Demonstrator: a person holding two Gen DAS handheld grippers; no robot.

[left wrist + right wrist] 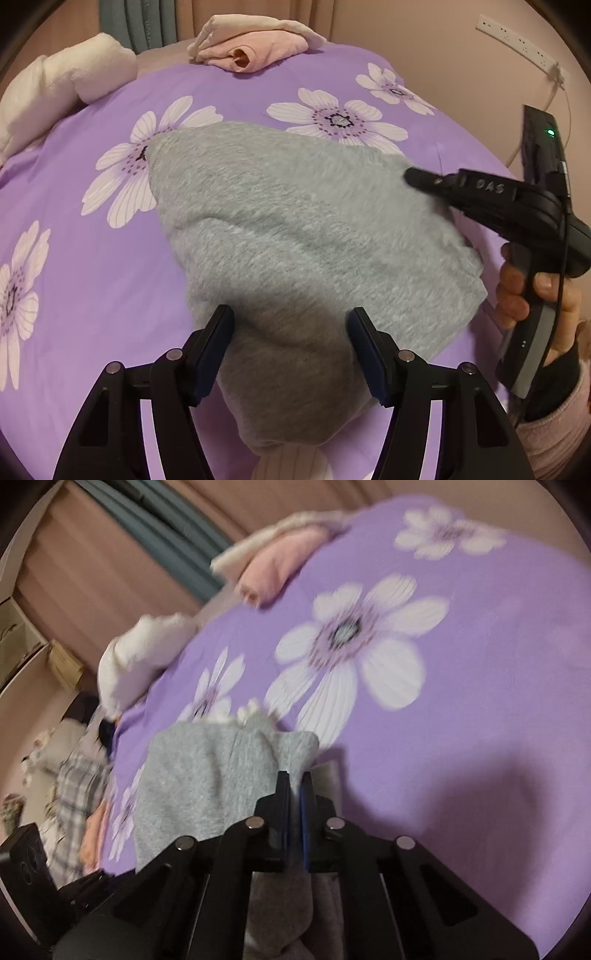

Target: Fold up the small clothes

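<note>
A: Left wrist view, item one?
B: Grey garment (295,236), lying on the purple bedspread (92,258), part-folded, near end running between the fingers of the left gripper (291,347); jaws spread wide, gripping nothing. Right gripper (417,176) enters from the right at the cloth's far edge, held in the right hand (532,295) with its body tilted up

A: Advice on the step?
B: Judged: carry the pinched edge over level, lay it square on the lower layer, then let go; left gripper can pin the near end

A: Right wrist view?
B: Right gripper (294,779), jaws clenched on a fold of the garment (207,775), cloth lifted and draping left. View blurred. Pink clothes (280,561) sit well apart at the bed's far side
</note>
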